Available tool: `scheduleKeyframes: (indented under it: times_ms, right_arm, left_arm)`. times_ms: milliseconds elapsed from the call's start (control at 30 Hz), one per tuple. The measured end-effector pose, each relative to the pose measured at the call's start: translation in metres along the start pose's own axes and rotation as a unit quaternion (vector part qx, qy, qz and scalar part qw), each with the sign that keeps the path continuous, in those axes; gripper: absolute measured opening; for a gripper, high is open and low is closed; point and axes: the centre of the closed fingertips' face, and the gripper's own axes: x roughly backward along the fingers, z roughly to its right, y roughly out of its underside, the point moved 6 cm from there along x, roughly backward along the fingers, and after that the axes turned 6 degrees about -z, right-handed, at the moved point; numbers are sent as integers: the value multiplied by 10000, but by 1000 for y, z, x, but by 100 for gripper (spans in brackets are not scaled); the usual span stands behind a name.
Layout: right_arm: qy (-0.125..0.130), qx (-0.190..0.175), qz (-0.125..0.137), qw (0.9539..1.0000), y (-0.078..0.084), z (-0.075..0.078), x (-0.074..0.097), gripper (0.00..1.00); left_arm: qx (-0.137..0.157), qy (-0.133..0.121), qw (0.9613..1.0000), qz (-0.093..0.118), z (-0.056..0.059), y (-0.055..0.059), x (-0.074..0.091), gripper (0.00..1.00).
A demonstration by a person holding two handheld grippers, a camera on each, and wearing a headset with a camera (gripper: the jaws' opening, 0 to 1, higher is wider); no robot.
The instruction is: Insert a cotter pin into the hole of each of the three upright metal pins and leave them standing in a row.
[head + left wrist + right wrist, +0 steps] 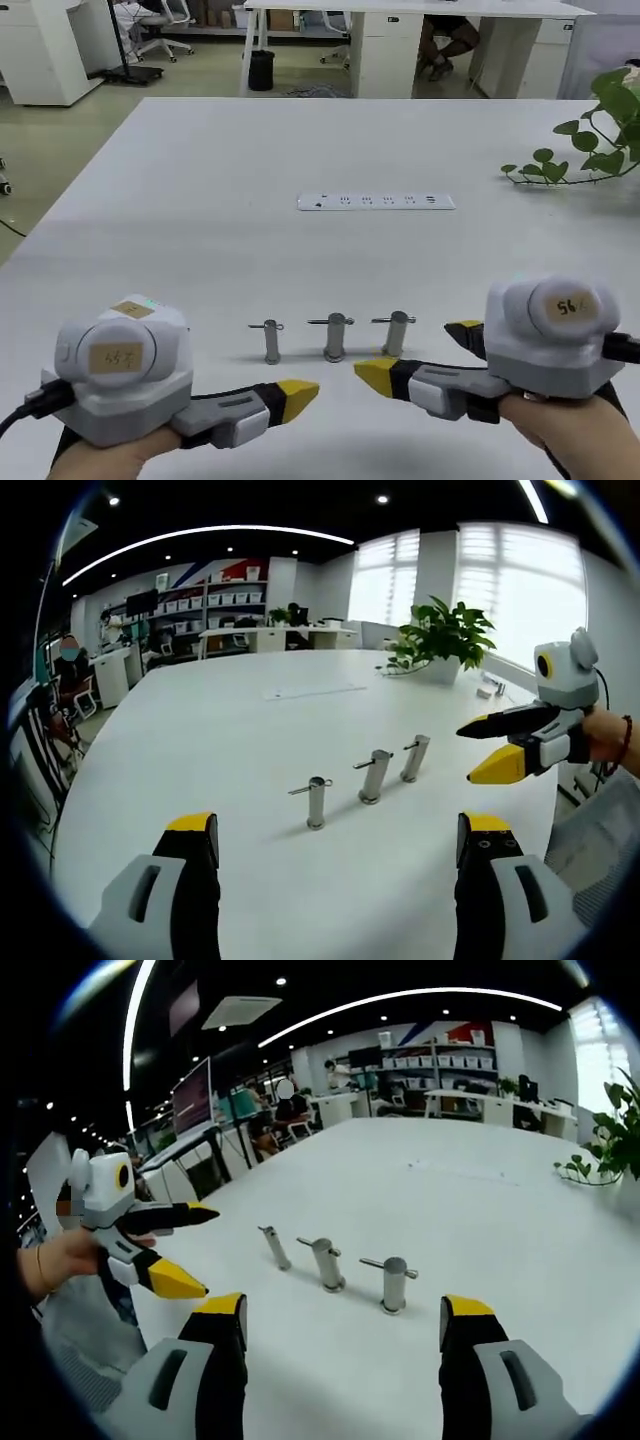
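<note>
Pins [336, 337] stand in a row on the tabletop [200, 230], each with a cotter pin [322, 321] through; the task looks done. Left fingers [188, 840] and right fingers [222, 1320] gape wide, empty.

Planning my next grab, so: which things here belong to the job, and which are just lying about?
Job (head view): left pin, middle pin, right pin, each upright with a cotter pin through it.
Lying about: power strip, plant.

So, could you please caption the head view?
Left gripper and right gripper, both open, face three upright metal pins, each holding a cotter pin.
</note>
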Motion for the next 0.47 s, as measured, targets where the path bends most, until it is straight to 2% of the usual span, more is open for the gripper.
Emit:
scheduleKeyframes:
  times_ms: [233,467]
  right_arm:
    - [20,-70,94,9999,3,-3,0,77]
    - [56,-31,76,10000,4,2,-1,78]
  left_arm:
    - [-18,-51,10000,35,-1,-1,2,98]
    - [-16,-104,9999,26,-2,0,3,97]
